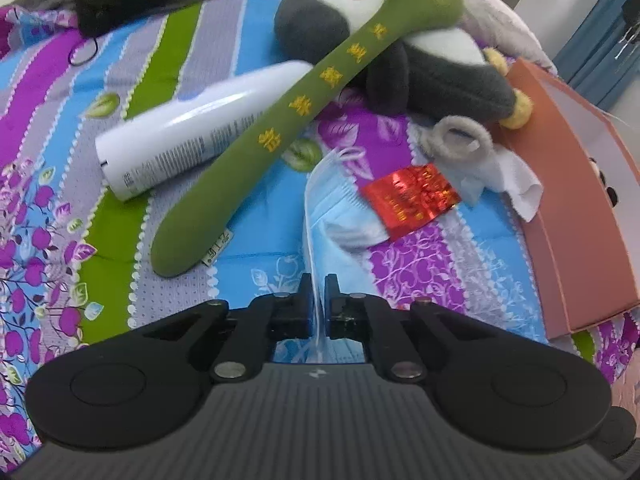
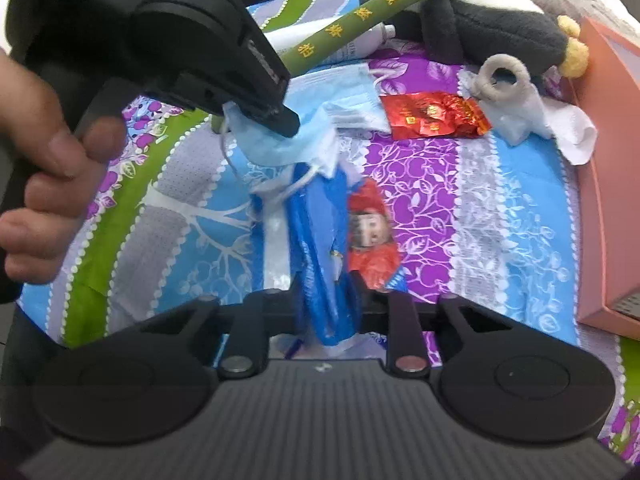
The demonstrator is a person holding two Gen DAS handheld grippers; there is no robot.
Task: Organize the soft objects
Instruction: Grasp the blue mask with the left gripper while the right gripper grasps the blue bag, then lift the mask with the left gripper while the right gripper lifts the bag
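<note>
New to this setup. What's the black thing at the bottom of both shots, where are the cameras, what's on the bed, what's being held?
No robot here: a person holds a two-finger claw in each hand, each with a fisheye camera looking along its fingers. The black shape at the bottom is that claw's own body.

The left view shows the left claw shut on a blue face mask. The right view shows the right claw shut on a blue packet, with the left claw and the person's hand at upper left.

On the patterned bedspread lie a green plush stick, a white bottle, a panda plush, a red wrapper and an orange box.
</note>
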